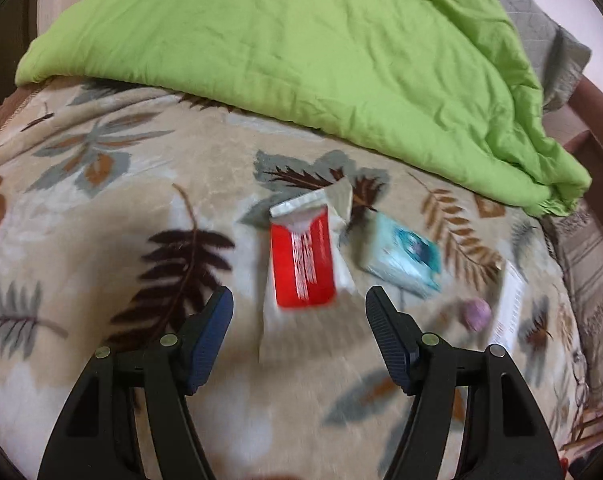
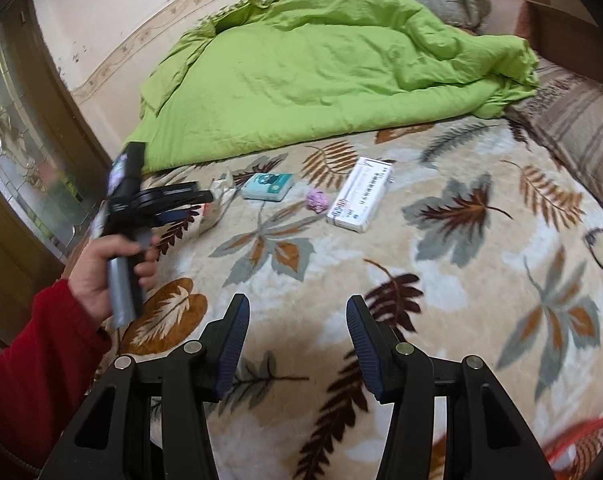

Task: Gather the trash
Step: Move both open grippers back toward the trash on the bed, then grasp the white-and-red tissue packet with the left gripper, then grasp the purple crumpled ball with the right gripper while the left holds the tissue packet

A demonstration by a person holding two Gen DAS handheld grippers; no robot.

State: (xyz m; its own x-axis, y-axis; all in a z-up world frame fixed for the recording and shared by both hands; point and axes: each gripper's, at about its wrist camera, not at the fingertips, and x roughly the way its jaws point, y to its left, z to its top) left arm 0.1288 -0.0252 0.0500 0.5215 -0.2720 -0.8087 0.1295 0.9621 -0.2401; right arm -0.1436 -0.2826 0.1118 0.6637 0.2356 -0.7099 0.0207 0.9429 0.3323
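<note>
**Now over the bed: both tools spread wide, trash lying ahead**

Now the left tool (image 1: 299, 300) hangs with its jaws wide apart and empty, just above a red and white wrapper (image 1: 303, 258) that lies on the leaf-patterned blanket (image 1: 101, 200). The wrapper's near end sits between the two fingertips without touching either. Just right of it lies a light blue packet (image 1: 403, 256), tilted, and further right a small crumpled purple scrap (image 1: 477, 314) beside a long white box (image 1: 507, 308), which is blurred in this view.

From the right wrist view, the right tool (image 2: 297, 312) is also wide open, holding nothing, well back from the items. Ahead of it the white box (image 2: 361, 194), the purple scrap (image 2: 317, 200) and the blue packet (image 2: 268, 187) lie in a loose row, apart from one another. At the left, a hand (image 2: 101, 268) in a red sleeve (image 2: 33, 360) grips the handle of the left tool (image 2: 207, 200), whose tips reach over the wrapper (image 2: 217, 204). A green quilt (image 2: 321, 68) is bunched across the far side of the bed.
</note>
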